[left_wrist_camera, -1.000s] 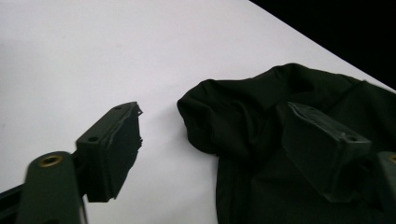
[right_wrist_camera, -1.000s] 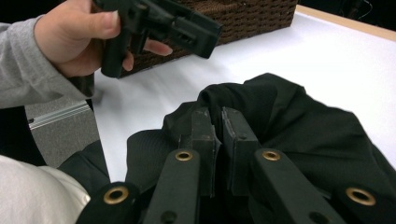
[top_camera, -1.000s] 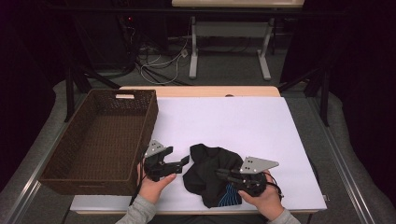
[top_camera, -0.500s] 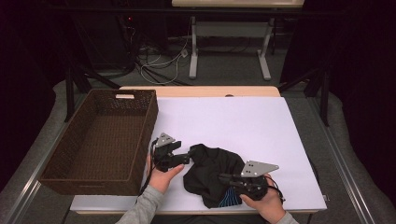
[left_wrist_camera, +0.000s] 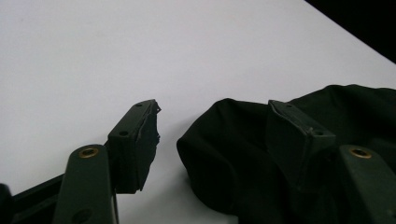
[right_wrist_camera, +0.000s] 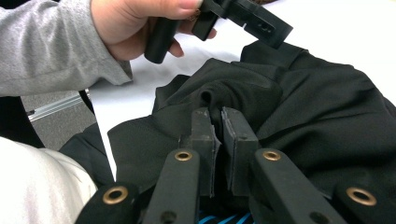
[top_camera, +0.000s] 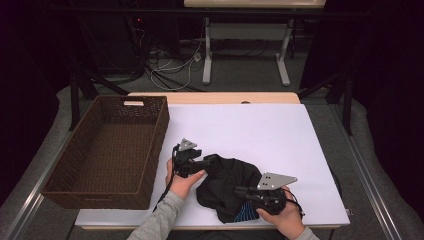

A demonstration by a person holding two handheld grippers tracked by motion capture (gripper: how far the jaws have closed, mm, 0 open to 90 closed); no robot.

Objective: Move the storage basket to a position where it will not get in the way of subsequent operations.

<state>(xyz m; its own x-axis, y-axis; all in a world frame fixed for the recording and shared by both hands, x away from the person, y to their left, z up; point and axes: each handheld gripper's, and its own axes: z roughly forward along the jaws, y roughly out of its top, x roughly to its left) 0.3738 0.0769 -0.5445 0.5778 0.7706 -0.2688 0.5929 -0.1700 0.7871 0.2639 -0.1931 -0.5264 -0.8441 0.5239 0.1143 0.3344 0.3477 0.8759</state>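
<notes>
A crumpled black garment (top_camera: 227, 182) lies on the white table (top_camera: 260, 127) near its front edge, a blue-striped patch (top_camera: 246, 212) showing at its lower edge. My left gripper (top_camera: 209, 162) sits at the garment's upper left edge. In the left gripper view its jaws (left_wrist_camera: 212, 106) stand apart and have just been closing; the cloth's edge (left_wrist_camera: 224, 154) lies between them, unpressed. My right gripper (top_camera: 240, 191) rests on the garment's front. In the right gripper view this gripper (right_wrist_camera: 217, 114) is shut on a fold of black cloth (right_wrist_camera: 243, 91).
A dark brown wicker basket (top_camera: 161, 142) stands empty at the left of the table, close to the left hand. A grey-sleeved forearm (right_wrist_camera: 51, 46) crosses the right gripper view. Cables and a table frame (top_camera: 245, 55) lie on the floor beyond.
The left gripper has moved right, from beside the basket to the garment's edge, and its jaws have narrowed. The right gripper has stayed put on the cloth.
</notes>
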